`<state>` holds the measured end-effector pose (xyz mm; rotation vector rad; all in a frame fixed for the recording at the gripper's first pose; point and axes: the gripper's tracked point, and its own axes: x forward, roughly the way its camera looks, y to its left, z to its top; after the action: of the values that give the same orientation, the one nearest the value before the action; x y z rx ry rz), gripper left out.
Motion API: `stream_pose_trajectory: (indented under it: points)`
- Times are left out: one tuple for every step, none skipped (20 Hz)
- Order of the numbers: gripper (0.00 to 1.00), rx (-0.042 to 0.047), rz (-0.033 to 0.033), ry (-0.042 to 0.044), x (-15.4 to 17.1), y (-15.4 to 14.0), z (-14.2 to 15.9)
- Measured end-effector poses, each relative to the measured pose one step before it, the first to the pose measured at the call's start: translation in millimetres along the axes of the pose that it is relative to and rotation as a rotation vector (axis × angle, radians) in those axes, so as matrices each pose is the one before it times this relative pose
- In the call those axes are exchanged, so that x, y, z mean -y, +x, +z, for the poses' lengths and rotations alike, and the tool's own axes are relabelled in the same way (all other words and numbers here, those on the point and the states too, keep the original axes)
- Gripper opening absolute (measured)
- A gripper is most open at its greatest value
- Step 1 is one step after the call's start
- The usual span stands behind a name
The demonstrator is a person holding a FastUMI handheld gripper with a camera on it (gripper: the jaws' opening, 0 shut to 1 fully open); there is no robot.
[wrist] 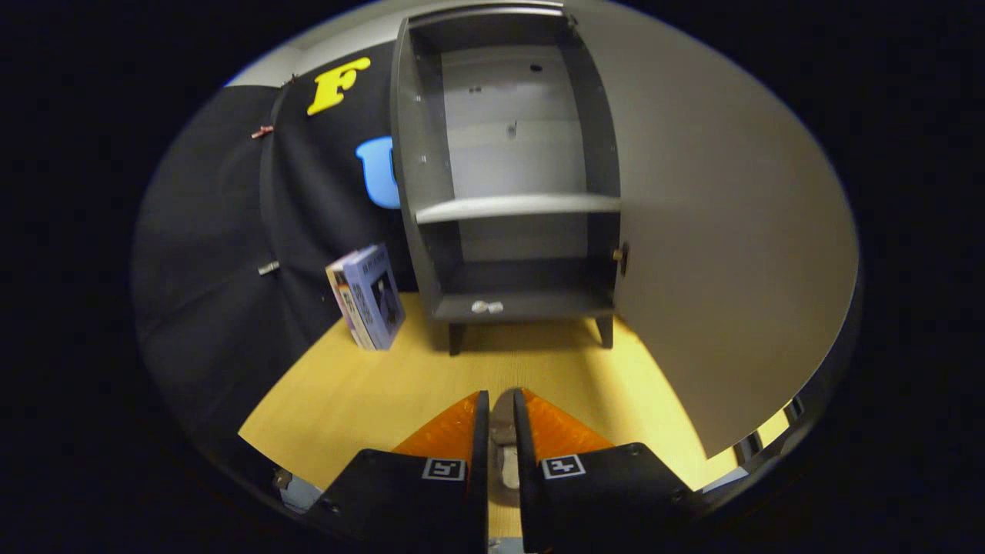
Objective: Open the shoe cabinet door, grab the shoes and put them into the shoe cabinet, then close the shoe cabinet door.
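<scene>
Nearest, gripper point(501, 404) levelled low over the yellow wooden tabletop point(346, 392), aimed straight at the cabinet; orange-and-black fingers point(450, 431) drawn close, clamped on a pale grey shoe point(504, 438) seen as a sliver in the narrow gap between them. Beyond the fingertips, bare tabletop, then the dark grey shoe cabinet point(508, 177) standing on short legs, interior exposed: one light shelf point(515, 206) at mid-height, a small white scrap point(486, 307) on the front lip of the bottom board. Cabinet door point(716, 231) swung wide open to the right, small brass knob point(618, 254) at its inner edge. Left of the cabinet, a lavender box point(369, 296) leaning tilted near the black cloth wall point(223, 254).
</scene>
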<state>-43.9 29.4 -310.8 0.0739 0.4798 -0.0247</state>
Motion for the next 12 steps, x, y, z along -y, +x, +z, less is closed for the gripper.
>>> stream_pose_trajectory:
  points:
    - [0.21, -0.04129, -0.00864, -0.00147, -1.26, 11.12, -19.54]
    - [0.21, -0.03606, -0.00505, -0.00360, -1.12, 9.43, -17.74]
    - [0.21, -0.03672, -0.01264, -0.00732, -0.21, 9.66, -15.42]
    - [0.21, -0.03427, -0.00554, -0.00069, -0.82, 11.88, -14.92]
    - [0.21, -0.03164, -0.00634, 0.00290, 0.26, 8.35, -11.71]
    - [0.21, -0.02697, -0.00489, 0.00550, -0.60, 8.77, -9.83]
    - [0.21, -0.02422, -0.00288, 0.00276, 0.64, 7.15, -8.72]
    - [0.21, -0.02105, -0.00556, -0.00506, -0.48, 7.12, -6.09]
    - [0.21, -0.01652, -0.00525, -0.00959, -0.96, 7.66, -5.21]
    - [0.21, -0.01407, -0.00822, -0.01026, 0.49, 6.34, -2.87]
    - [0.21, -0.01060, -0.00511, -0.00336, 0.74, 6.45, -2.65]
    - [0.21, -0.00769, -0.00283, -0.00116, -0.33, 5.85, -1.22]
